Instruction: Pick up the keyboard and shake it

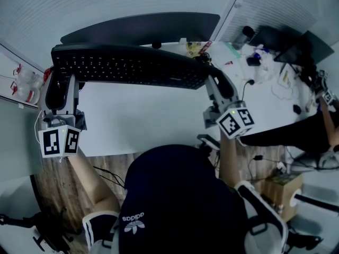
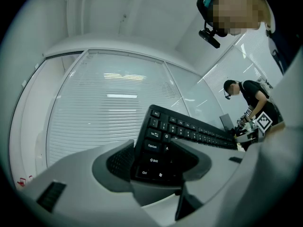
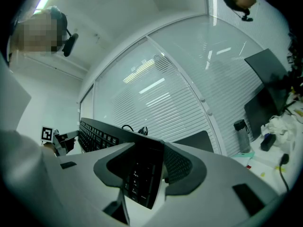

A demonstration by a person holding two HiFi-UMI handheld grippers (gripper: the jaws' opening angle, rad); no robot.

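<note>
A long black keyboard (image 1: 127, 66) hangs lifted above the white desk (image 1: 143, 120), held at both ends. My left gripper (image 1: 57, 89) is shut on its left end; in the left gripper view the keyboard (image 2: 163, 148) sits clamped between the two grey jaws, its keys running away to the right. My right gripper (image 1: 214, 86) is shut on the right end; in the right gripper view the keyboard (image 3: 142, 174) stands edge-on between the jaws, its number-pad end nearest the camera.
A dark monitor (image 1: 143, 28) stands behind the keyboard. The desk's right part holds cables, a bottle (image 1: 242, 36), a laptop (image 1: 296, 49) and small clutter. Another person (image 2: 253, 103) works at the far right. A wall of blinds (image 1: 63, 4) lies beyond.
</note>
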